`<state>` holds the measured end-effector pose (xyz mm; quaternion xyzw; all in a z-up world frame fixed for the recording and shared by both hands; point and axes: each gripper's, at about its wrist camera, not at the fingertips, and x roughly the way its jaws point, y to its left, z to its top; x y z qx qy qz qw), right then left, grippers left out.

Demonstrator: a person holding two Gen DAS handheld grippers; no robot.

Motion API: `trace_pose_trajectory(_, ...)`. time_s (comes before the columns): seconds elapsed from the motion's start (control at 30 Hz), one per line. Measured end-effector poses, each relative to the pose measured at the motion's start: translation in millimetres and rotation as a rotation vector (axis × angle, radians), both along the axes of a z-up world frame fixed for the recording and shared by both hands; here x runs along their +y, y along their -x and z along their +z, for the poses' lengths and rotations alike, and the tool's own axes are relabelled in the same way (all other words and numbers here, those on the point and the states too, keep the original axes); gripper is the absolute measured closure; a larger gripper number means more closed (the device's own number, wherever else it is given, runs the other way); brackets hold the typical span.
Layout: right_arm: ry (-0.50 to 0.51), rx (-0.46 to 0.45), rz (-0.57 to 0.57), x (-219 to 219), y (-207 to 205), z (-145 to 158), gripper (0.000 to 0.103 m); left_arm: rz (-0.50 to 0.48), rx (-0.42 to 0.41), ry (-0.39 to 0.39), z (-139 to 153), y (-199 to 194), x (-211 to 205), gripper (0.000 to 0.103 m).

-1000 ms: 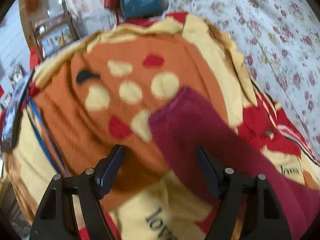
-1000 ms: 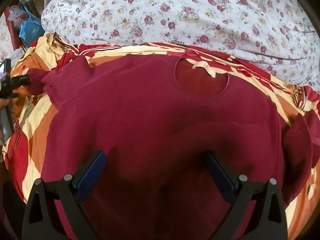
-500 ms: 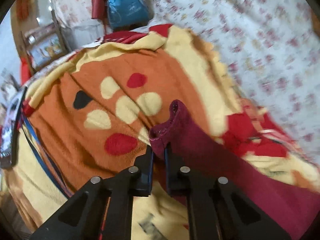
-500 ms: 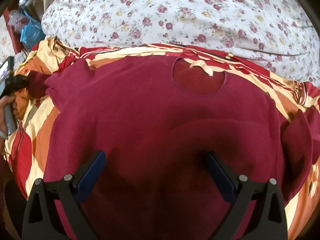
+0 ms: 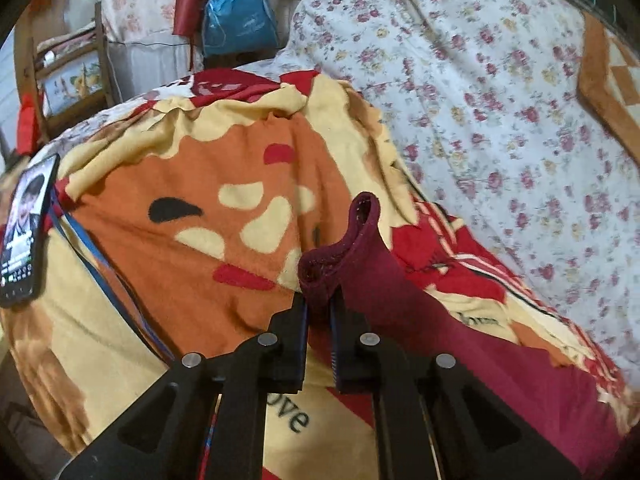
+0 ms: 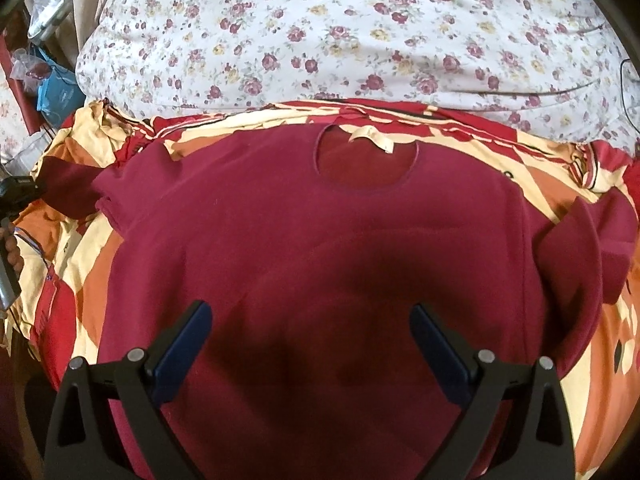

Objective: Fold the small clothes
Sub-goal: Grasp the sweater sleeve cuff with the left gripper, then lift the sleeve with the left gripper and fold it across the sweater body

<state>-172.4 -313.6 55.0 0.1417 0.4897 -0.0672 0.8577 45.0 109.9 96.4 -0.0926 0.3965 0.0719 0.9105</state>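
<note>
Bed with patterned blanket (image 5: 248, 184) – left gripper (image 5: 318, 300) clamped on maroon shirt (image 6: 320, 248) sleeve cuff (image 5: 340, 252), right gripper (image 6: 310, 344) spread wide over shirt body – nothing gripped.

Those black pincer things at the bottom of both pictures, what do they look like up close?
Each gripper, left and right, is a pair of matte black angular arms with triangular cut-outs and round silver pivot pins. The fingers carry flat dark blue pads on their inner faces. No cables or markings show.
</note>
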Motion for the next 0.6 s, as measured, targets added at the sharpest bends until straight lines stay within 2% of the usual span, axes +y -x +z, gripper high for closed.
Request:
trace_pose_trajectory(0.23,-0.011,0.016,0.022,8,-3,-7,0.002,-0.092,-0.074,0.056,14,39,-11,0.103)
trace_pose_trajectory(0.3,-0.008,0.018,0.028,11,-4,-7,0.002,-0.113,-0.093,0.035,18,48,-16,0.103)
trace_pose_trajectory(0.43,-0.010,0.017,0.035,13,-4,-8,0.002,-0.226,-0.067,0.065,16,57,-33,0.103)
trace_pose_trajectory(0.6,-0.023,0.022,0.031,13,-4,-9,0.002,-0.361,-0.039,0.092,14,72,-75,0.103)
